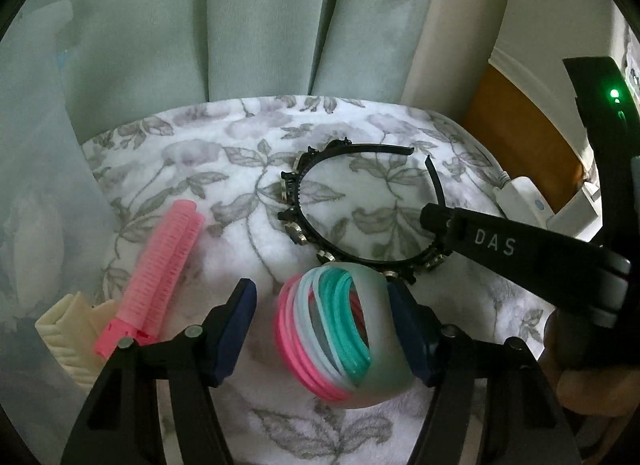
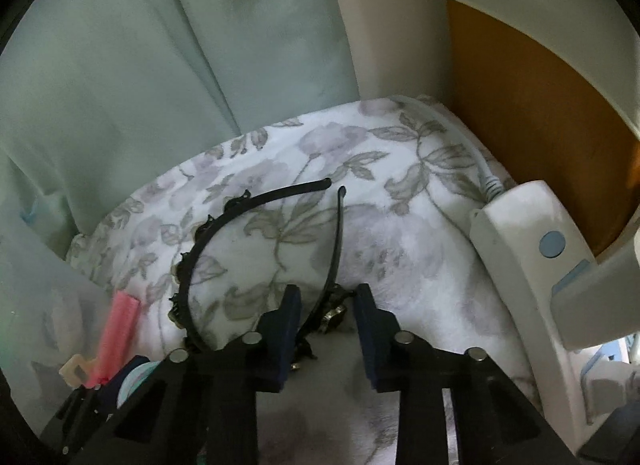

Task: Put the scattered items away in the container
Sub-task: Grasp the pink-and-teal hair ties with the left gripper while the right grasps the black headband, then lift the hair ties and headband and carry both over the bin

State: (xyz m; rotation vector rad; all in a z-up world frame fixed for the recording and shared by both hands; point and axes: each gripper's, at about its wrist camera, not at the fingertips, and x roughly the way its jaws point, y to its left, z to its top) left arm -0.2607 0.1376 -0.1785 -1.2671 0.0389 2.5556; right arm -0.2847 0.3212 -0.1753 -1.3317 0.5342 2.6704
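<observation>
Left gripper [image 1: 320,329] straddles hair-tie tub [image 1: 344,337], unclamped; right gripper [image 2: 326,329] narrow around headband [image 2: 256,201] — tips pointing away.

The white plush blanket [image 1: 192,153] carries a print of grey-green leaves and pale mauve-grey flowers across its whole surface. Behind its far edge hangs a plain pale green curtain [image 1: 168,25]. The thin plastic headband [image 1: 320,173] is black, with dull metallic studs along its toothed side. The ribbed plastic hair roller [image 1: 164,265] near the blanket's left edge is bright pink, and the ridged clip [image 1: 68,329] beside it is cream. The round translucent case [image 1: 376,345] is pale mint, holding coiled hair ties [image 1: 316,329] in pink, white and teal bands. The left gripper [image 1: 320,329] and the right gripper [image 2: 328,329] are black with dark blue pads. The handheld device [image 2: 532,233] at the right edge is white with light blue buttons.
</observation>
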